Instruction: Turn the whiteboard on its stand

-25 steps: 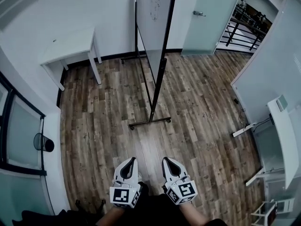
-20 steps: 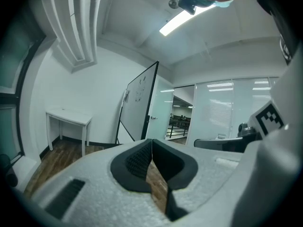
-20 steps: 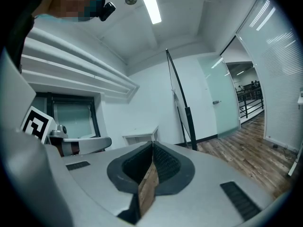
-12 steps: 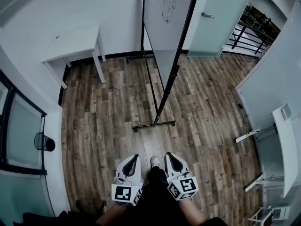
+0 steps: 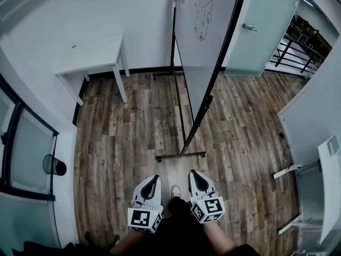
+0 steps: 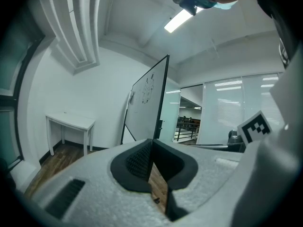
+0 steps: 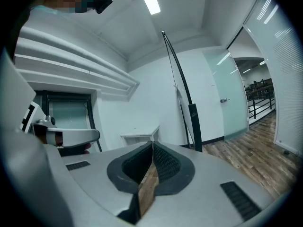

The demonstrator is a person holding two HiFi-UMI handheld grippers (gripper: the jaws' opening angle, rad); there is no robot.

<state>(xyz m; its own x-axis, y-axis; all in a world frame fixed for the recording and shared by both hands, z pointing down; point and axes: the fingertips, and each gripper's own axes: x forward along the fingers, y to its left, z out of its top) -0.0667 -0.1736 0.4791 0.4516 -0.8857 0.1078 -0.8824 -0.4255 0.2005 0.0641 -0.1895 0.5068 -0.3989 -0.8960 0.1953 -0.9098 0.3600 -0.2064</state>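
Wood floor [image 5: 122,137] open beside whiteboard [image 5: 205,47] on stand [image 5: 181,155] — left gripper [image 5: 153,178], right gripper [image 5: 192,172] clenched, empty.

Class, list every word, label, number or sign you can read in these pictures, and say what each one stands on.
No word or number can be read in any view.
Whiteboard: dark pen marks near its top, too small to read; they look like a sketch.
Left gripper and right gripper: black-and-white square markers on their cubes, patterns only, not text.
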